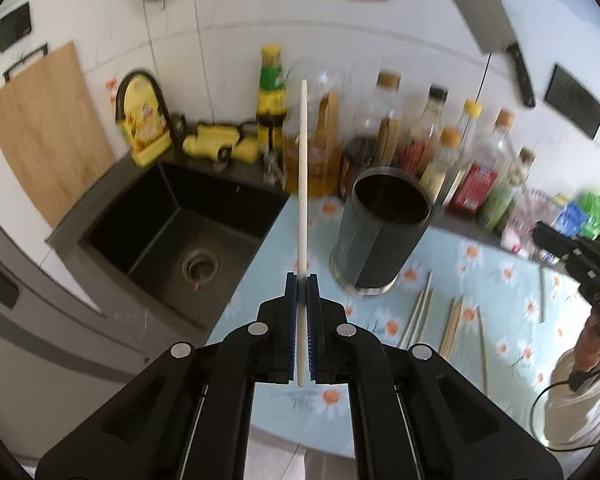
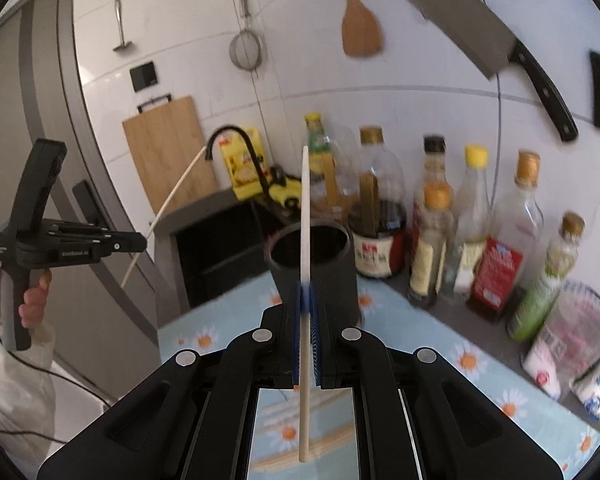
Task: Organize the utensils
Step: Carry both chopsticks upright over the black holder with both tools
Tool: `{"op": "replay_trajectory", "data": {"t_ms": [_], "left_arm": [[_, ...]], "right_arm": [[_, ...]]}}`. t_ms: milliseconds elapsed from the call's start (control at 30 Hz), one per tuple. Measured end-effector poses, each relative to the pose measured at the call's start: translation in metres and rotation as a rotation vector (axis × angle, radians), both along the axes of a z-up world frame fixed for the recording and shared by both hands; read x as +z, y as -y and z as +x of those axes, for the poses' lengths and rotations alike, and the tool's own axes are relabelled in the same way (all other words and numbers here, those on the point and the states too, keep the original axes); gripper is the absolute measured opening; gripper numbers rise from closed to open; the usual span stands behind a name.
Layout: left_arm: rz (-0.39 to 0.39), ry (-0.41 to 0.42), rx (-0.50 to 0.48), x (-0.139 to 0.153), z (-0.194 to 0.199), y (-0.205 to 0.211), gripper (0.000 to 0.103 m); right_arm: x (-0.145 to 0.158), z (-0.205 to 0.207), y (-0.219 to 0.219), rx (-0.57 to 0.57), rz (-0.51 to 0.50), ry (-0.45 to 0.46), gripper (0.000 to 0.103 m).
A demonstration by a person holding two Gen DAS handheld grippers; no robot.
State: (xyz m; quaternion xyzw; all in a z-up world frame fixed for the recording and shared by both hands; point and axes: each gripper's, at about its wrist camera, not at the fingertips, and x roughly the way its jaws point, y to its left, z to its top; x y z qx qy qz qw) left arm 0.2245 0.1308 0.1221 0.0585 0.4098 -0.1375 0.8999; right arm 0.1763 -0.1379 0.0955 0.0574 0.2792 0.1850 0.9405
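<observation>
My left gripper [image 1: 302, 280] is shut on a pale chopstick [image 1: 303, 168] that stands upright between its blue pads, left of the dark cylindrical utensil holder [image 1: 380, 236]. My right gripper [image 2: 308, 292] is shut on another pale chopstick [image 2: 306, 216], held upright just in front of the holder [image 2: 312, 268]. The left gripper [image 2: 140, 244] also shows at the far left of the right wrist view, its chopstick [image 2: 172, 196] tilted. Several more chopsticks [image 1: 452, 320] lie on the flowered mat [image 1: 500, 280] right of the holder.
A black sink [image 1: 172, 228] with a faucet [image 2: 240, 148] lies left of the mat. Several sauce and oil bottles [image 2: 472, 220] line the back wall. A cleaver [image 2: 480, 40], wooden spatula [image 2: 358, 24] and strainer [image 2: 247, 50] hang on the wall. A cutting board [image 1: 44, 128] leans at left.
</observation>
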Motion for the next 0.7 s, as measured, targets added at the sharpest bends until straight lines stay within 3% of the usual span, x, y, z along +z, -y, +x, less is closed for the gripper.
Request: {"op": "replay_trajectory", "data": {"t_ms": [333, 467, 700], "left_arm": [[-0.157, 0.129, -0.133, 0.036, 0.022, 0.022, 0.005], [-0.248, 0.172, -0.188, 0.035, 0.037, 0.027, 0.005], [-0.355, 0.155, -0.257, 0.013, 0.078, 0.029, 0.005]], "right_arm": [[0.029, 0.032, -0.008, 0.003, 0.109, 0.139, 0.005], [0.032, 0.044, -0.012, 0.002, 0.147, 0.206, 0.005], [0.031, 0.075, -0.009, -0.032, 0.238, 0.239, 0.005]]}}
